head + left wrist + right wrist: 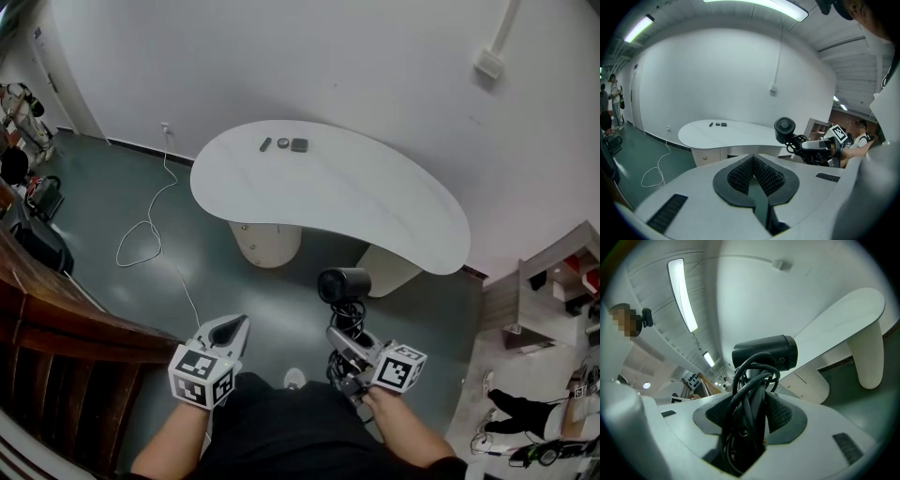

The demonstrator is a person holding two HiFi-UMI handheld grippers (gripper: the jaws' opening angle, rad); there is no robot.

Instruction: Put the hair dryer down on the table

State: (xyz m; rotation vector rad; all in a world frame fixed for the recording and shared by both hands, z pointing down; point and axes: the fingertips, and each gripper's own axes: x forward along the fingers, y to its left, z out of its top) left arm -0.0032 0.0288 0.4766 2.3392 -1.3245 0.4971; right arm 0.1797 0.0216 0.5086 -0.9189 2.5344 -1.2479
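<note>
Right gripper (751,408): jaws stand wide and are clamped on the handle of the black hair dryer (764,352), with the coiled power cord (754,376) bundled into the same grip. The dryer's barrel rises clear above the pads. Left gripper (753,171): jaws closed together, nothing between them; it hangs idle beside the person's body.

Position of the dryer: in the air over the grey-green floor (122,187), short of the near edge of the white curved table (375,197) and not yet above it.

Assessment of the step in hand: the carry to the table is unfinished. Good practice would be to bring the dryer over a bare stretch of the tabletop, lower it until the barrel or handle rests flat, and only then part the jaws. The loose cord loops may snag on the pads at release, so a slow, straight withdrawal is advisable.

Containers: none is seen on the table. Its far end carries three small dark objects (284,144), well apart from the likely landing area. A shelf unit (562,272) at the right holds items too small to identify.
</note>
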